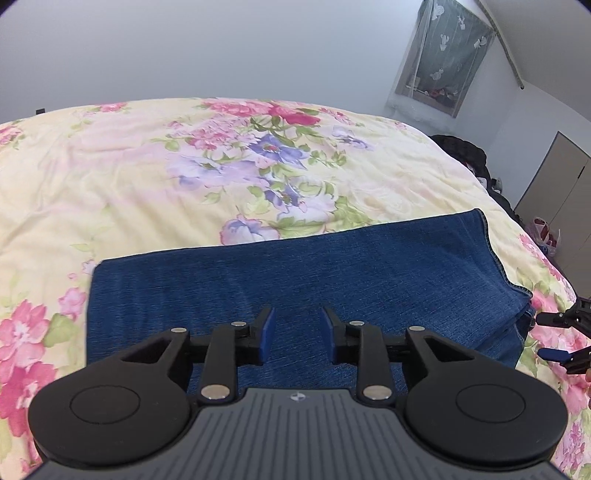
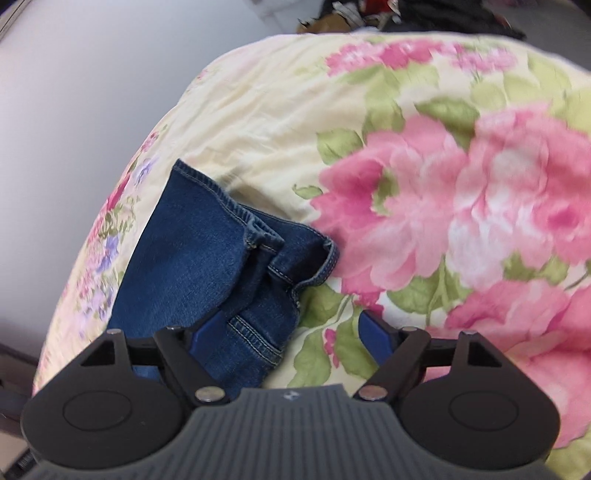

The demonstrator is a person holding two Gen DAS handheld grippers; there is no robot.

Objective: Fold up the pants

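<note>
Blue denim pants (image 1: 295, 266) lie folded into a flat rectangle on a floral bedspread (image 1: 147, 166). My left gripper (image 1: 297, 321) hovers over the near part of the fold, open, with only flat denim showing in the gap. In the right wrist view the end of the pants (image 2: 207, 258) shows stacked hems and stitched seams. My right gripper (image 2: 291, 326) stands wide open there; its left pad (image 2: 207, 328) is at the denim corner and its right pad (image 2: 373, 328) is over the bedspread (image 2: 443, 203). The right gripper (image 1: 546, 336) also shows at the right edge of the left wrist view.
The bed ends at a plain wall behind and drops off on the right. Beyond it are a dark pile of clothes (image 1: 465, 155), a curtained window (image 1: 443, 55) and a grey cabinet (image 1: 554, 177). More clutter (image 2: 369, 14) lies past the bed in the right wrist view.
</note>
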